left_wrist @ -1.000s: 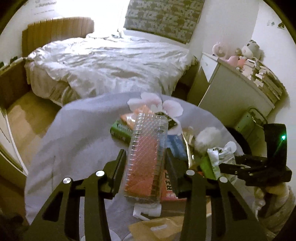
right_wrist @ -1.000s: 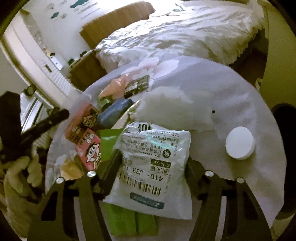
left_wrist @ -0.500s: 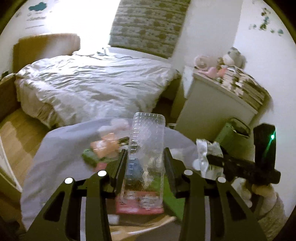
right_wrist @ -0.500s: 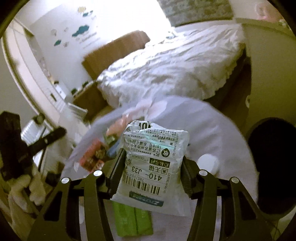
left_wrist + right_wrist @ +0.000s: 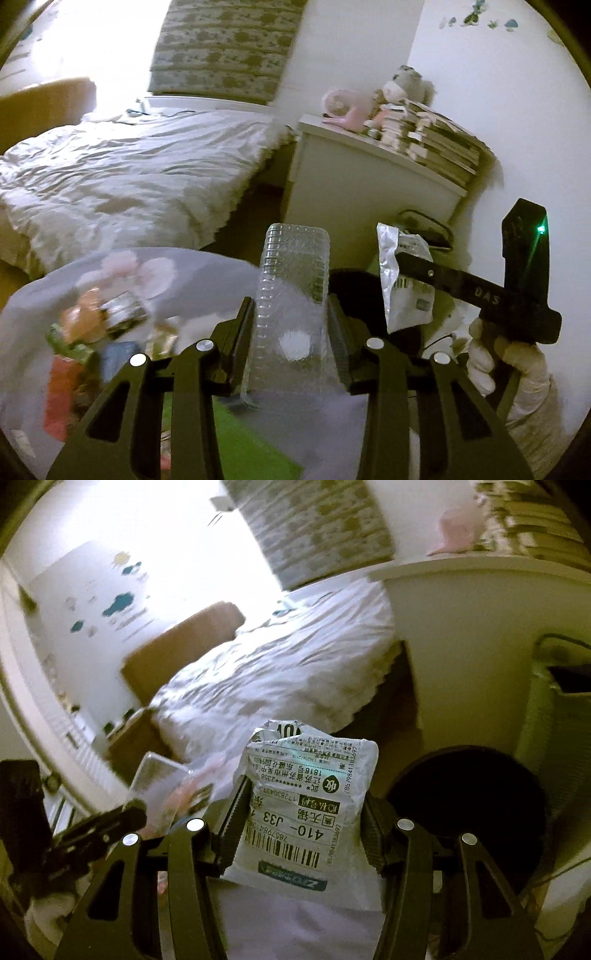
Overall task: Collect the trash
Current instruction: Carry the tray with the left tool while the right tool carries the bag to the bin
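Trash comes first in the left wrist view: a clear plastic box (image 5: 293, 314) is squeezed between the fingers of the left gripper (image 5: 291, 343), above the round worktop (image 5: 207, 273), with snack packets (image 5: 96, 325) lying down to its left. In the right wrist view, the right gripper (image 5: 301, 823) is clamped on a grey mailing bag (image 5: 306, 805), and a black bin (image 5: 469, 805) sits just to its right.
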